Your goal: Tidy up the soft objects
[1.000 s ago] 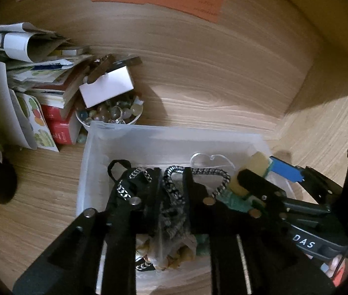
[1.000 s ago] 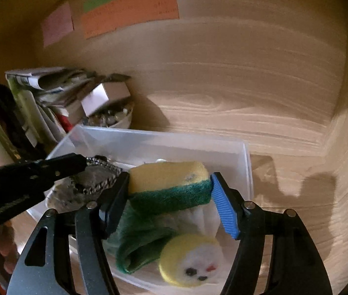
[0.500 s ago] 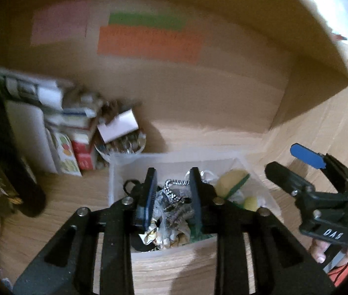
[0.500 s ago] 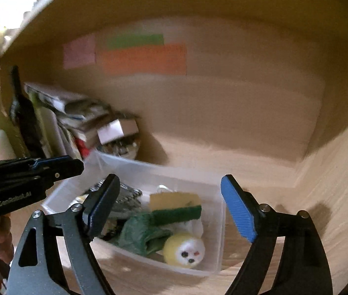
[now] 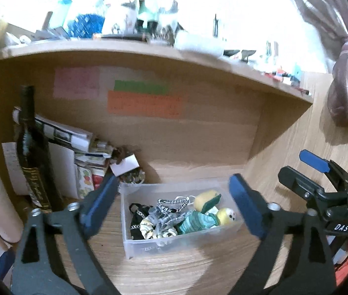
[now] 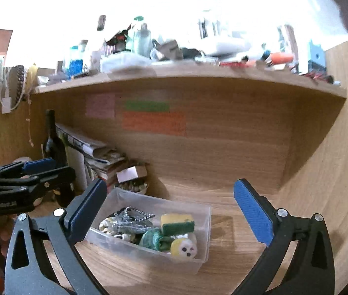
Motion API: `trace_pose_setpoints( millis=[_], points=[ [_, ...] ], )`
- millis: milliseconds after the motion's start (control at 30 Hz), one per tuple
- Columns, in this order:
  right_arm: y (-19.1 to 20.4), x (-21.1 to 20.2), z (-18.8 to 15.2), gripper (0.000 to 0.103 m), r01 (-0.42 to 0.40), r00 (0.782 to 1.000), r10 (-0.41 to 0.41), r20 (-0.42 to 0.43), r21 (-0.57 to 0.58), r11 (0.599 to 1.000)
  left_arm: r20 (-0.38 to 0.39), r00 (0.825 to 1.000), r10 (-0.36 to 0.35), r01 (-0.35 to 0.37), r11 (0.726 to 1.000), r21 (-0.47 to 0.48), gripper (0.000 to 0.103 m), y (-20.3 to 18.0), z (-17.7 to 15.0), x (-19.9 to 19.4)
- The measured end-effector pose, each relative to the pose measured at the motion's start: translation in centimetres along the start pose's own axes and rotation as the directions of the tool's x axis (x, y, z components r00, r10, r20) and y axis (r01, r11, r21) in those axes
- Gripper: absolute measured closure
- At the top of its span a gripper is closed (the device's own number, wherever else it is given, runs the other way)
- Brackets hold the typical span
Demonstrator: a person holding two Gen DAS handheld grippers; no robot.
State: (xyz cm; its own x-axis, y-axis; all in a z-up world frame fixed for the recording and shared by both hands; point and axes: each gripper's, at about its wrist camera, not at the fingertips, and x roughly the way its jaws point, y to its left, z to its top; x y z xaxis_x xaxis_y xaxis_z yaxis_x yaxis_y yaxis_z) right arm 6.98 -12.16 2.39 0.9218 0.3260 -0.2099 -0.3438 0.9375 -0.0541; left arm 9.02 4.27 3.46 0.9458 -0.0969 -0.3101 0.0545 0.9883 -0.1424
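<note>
Your left gripper (image 5: 174,204) and right gripper (image 6: 171,209) both hang spread wide and empty, above the near side of the clear plastic bin (image 6: 134,245) on the wooden desk (image 6: 235,233). In the bin lie the yellow-and-green sponge (image 6: 177,224), a green cloth (image 6: 155,239), a yellow plush face (image 6: 183,249) and a chain-strapped pouch (image 5: 140,217). Just behind its left corner a bowl of beads (image 5: 132,178) holds a white card (image 5: 124,166). A dark bottle (image 5: 35,162) and stacked papers (image 5: 75,145) crowd the left.
</note>
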Motion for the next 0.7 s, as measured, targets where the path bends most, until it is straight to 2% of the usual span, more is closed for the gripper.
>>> trace_pose_setpoints(
  millis=[267,700],
  points=[
    [0.3,-2.1,-0.7,0.000,0.003,1.000,-0.004,0.025,0.018,1.000,0.043,0.999,0.028,-0.031,0.998,0.055,0.001,-0.5,-1.0,-2.8],
    [0.8,-2.8,-1.9,0.000,0.007,1.000,-0.007,0.016,0.038,0.999,0.038,0.999,0.027,-0.030,0.996,0.079,0.000,-0.9,-2.1,-3.3]
  ],
)
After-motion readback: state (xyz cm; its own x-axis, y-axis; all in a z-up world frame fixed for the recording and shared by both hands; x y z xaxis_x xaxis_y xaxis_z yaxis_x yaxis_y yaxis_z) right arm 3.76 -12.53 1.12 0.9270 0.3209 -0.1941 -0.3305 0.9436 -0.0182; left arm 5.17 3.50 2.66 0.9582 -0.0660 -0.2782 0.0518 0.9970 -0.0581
